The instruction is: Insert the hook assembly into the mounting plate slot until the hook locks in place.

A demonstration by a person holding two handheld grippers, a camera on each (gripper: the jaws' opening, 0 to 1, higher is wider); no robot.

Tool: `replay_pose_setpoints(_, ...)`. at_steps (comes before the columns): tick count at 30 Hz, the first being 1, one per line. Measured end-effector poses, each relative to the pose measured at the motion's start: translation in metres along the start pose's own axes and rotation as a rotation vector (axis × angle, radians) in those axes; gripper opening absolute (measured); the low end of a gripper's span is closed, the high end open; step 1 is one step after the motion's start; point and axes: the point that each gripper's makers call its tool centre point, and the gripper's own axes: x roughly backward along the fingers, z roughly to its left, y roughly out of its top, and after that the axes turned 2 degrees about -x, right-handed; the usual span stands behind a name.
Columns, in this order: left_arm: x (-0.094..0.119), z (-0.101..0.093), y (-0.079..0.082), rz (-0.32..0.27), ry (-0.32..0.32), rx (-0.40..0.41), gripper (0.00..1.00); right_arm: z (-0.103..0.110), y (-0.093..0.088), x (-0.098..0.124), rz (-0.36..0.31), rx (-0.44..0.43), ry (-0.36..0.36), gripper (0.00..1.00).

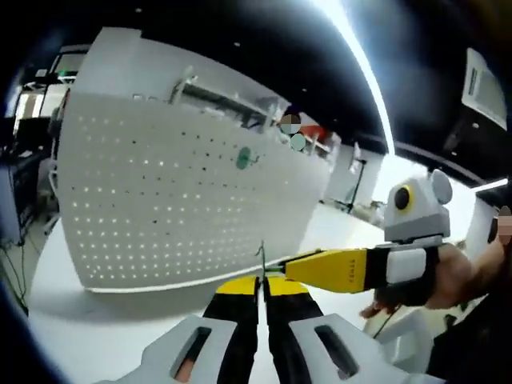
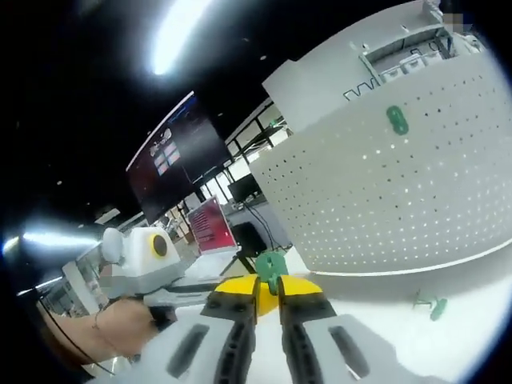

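A white pegboard mounting plate (image 1: 176, 200) stands upright on the white table (image 1: 104, 320); one green hook base (image 1: 244, 158) is fixed on it. In the left gripper view my left gripper (image 1: 260, 290) is shut on a thin metal wire hook (image 1: 261, 258) that rises between its yellow tips. The right gripper (image 1: 292, 268) reaches in from the right and its tip meets that wire. In the right gripper view my right gripper (image 2: 268, 298) is shut on a green hook piece (image 2: 272, 268), well short of the plate (image 2: 400, 200) and its mounted green base (image 2: 396, 120).
A spare green hook (image 2: 432, 306) lies on the table near the plate's foot. A person's hand (image 2: 120, 324) holds the left gripper at the lower left. Monitors (image 2: 180, 164) and desks stand behind; a tripod (image 1: 356, 180) stands beyond the plate.
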Motion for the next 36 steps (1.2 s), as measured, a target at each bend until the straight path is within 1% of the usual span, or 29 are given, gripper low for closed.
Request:
replay_pose_setpoints(3,0.001,-0.001,0.002,-0.006,-0.007,-0.006,0.01,0.000,0.002,0.002,-0.016,-0.019,0.010,0.05)
replay_pose_setpoints(7,0.001,-0.004,0.004,0.002,-0.005,-0.068,0.01,-0.001,0.002,0.004,-0.025,-0.025,0.004,0.02)
replay_pose_setpoints(10,0.000,-0.004,0.006,0.004,-0.002,-0.075,0.01,-0.001,0.004,0.004,-0.035,-0.014,0.005,0.02)
replay_pose_setpoints(11,0.000,-0.003,0.006,0.008,-0.001,-0.077,0.01,-0.001,0.004,0.004,-0.033,0.004,0.002,0.01)
replay_pose_setpoints(12,0.000,-0.003,0.005,0.013,0.001,-0.083,0.01,-0.001,0.003,0.003,-0.022,0.046,-0.003,0.01)
replay_pose_setpoints(14,0.001,-0.003,0.005,0.022,0.006,-0.101,0.02,0.000,0.003,0.003,-0.020,0.037,0.000,0.01)
replay_pose_setpoints(17,0.002,-0.001,0.000,0.053,0.015,-0.073,0.02,-0.001,-0.001,0.002,-0.001,0.027,-0.005,0.00)
replay_pose_setpoints(20,0.003,0.000,-0.001,0.052,0.024,-0.081,0.02,0.000,-0.003,0.001,0.001,0.026,0.000,0.00)
replay_pose_setpoints(23,0.007,0.001,0.000,0.046,0.038,-0.118,0.03,0.003,-0.003,0.000,0.011,0.040,0.014,0.00)
replay_pose_setpoints(28,0.008,0.002,-0.004,0.070,0.028,-0.130,0.04,0.005,-0.007,-0.003,0.041,0.076,0.032,0.00)
replay_pose_setpoints(30,0.009,0.003,-0.005,0.066,0.024,-0.142,0.05,0.006,-0.008,-0.002,0.046,0.078,0.038,0.00)
replay_pose_setpoints(32,0.010,0.001,-0.007,0.074,0.018,-0.146,0.09,0.006,-0.006,-0.002,0.043,0.070,0.042,0.00)
replay_pose_setpoints(34,0.010,0.002,-0.011,0.086,0.021,-0.130,0.20,0.006,-0.004,-0.002,0.038,0.074,0.041,0.00)
replay_pose_setpoints(35,0.011,-0.001,-0.017,0.109,0.005,-0.090,0.23,0.005,-0.003,-0.001,0.036,0.075,0.040,0.00)
replay_pose_setpoints(36,0.012,-0.001,-0.017,0.102,-0.005,-0.075,0.26,0.005,-0.003,-0.001,0.036,0.077,0.041,0.00)
